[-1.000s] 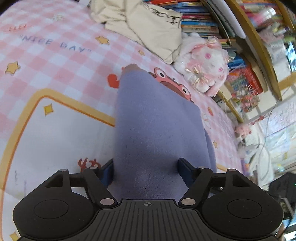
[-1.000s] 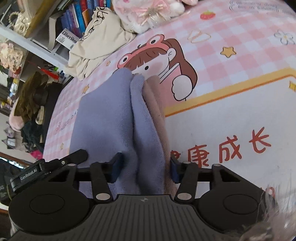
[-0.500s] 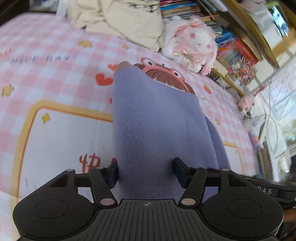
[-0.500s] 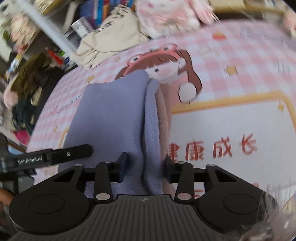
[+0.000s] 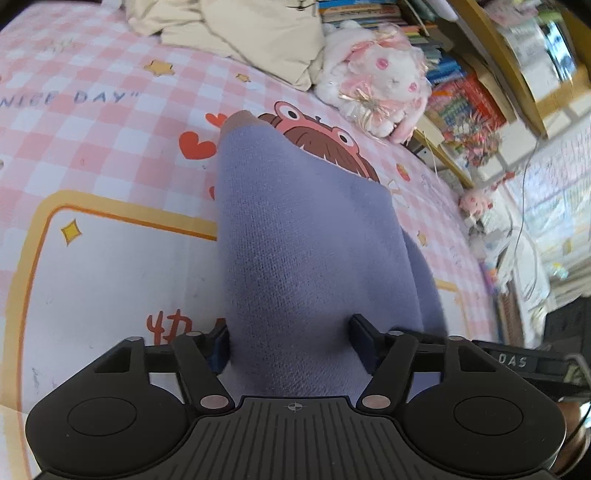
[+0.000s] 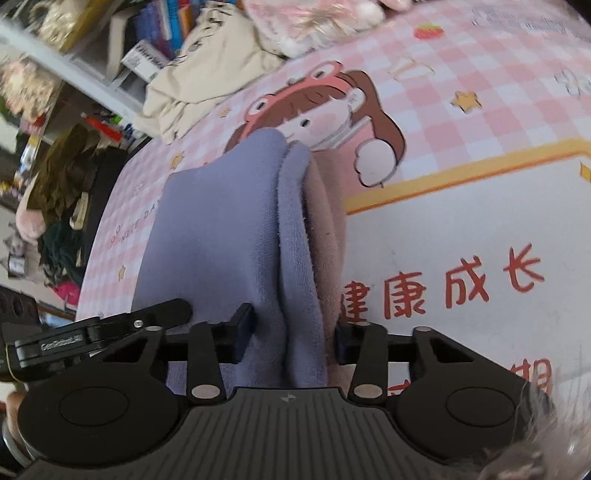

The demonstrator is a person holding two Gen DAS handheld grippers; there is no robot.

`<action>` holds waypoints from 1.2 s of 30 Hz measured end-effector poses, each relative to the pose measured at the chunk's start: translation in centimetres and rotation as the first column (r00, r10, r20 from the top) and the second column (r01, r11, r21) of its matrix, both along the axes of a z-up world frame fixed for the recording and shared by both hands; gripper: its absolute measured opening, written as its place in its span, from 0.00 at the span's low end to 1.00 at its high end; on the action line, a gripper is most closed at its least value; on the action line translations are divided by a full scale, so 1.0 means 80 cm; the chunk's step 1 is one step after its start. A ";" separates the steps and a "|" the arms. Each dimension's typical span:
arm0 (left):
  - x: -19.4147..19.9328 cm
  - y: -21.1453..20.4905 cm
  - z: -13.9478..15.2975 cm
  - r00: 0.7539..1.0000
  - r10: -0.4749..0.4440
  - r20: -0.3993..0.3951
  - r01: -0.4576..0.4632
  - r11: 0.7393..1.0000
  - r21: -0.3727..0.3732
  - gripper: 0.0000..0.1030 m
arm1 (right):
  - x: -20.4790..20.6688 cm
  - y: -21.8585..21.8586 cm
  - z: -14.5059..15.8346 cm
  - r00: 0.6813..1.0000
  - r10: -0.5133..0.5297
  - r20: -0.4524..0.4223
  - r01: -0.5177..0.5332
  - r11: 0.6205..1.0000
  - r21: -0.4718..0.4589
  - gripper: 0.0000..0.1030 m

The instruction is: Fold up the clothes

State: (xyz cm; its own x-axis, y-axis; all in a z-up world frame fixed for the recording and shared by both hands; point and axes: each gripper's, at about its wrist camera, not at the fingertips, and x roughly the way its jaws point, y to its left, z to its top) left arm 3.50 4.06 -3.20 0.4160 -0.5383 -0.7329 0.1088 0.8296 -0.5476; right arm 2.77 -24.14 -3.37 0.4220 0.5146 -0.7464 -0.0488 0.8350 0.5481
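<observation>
Garment: a soft lavender knitted garment with a dusty-pink inner layer [image 5: 306,236], bunched into a long thick roll that runs away from me over the pink checked cartoon-print bedspread [image 5: 92,147]; its far tip rests by the printed frog-hat girl.
My left gripper [image 5: 291,343]: jaws about half open and just closing further, the blue pads pressing both flanks of the fat lavender fold, so I have hold of it.
My right gripper [image 6: 291,332]: jaws narrower and just closing further too, pinched on the garment [image 6: 236,236] edge where the lavender layers and the pink one stack side by side.
Spacing: my two grippers are just beside each other on the near end of the same garment; each one's arm shows at the edge of the other's view.
Step in hand: I judge that I am holding the near edge, gathered double, mid-fold.
Next move: it calls for carrying both grips together toward the far tip, keeping the layers level, then laying them down and letting go.
Risk: the loose pink layer at my right may slip out and skew the fold.
Surroundings: a crumpled cream cloth garment [image 5: 258,33] and a white-and-pink plush rabbit toy [image 5: 380,85] lie well apart at the bed's far edge.
</observation>
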 end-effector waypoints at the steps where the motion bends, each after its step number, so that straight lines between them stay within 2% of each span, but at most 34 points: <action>1: -0.002 -0.001 0.002 1.000 -0.003 0.011 0.003 1.000 0.009 0.53 | -0.003 0.003 0.003 1.000 0.011 0.023 -0.011 1.000 -0.016 0.31; 5: -0.017 -0.012 0.022 0.993 -0.061 0.097 0.052 0.995 0.089 0.47 | -0.019 0.016 0.018 0.991 0.060 0.117 -0.050 0.995 -0.089 0.26; 11: -0.024 0.002 0.038 0.987 -0.050 0.154 0.041 0.997 0.064 0.47 | -0.034 0.026 0.041 0.967 0.105 0.233 -0.073 0.988 -0.139 0.26; 14: -0.017 0.009 0.043 0.986 -0.040 0.162 0.031 0.998 0.054 0.47 | -0.030 0.033 0.051 0.957 0.128 0.262 -0.087 0.982 -0.165 0.26; 22: 0.015 0.016 0.051 0.985 -0.030 0.168 0.020 0.998 0.063 0.48 | 0.009 0.042 0.058 0.956 0.140 0.256 -0.100 0.982 -0.162 0.26; 36: 0.111 0.034 0.045 0.986 -0.025 0.166 0.013 0.997 0.075 0.48 | 0.110 0.064 0.056 0.968 0.111 0.226 -0.078 0.986 -0.151 0.26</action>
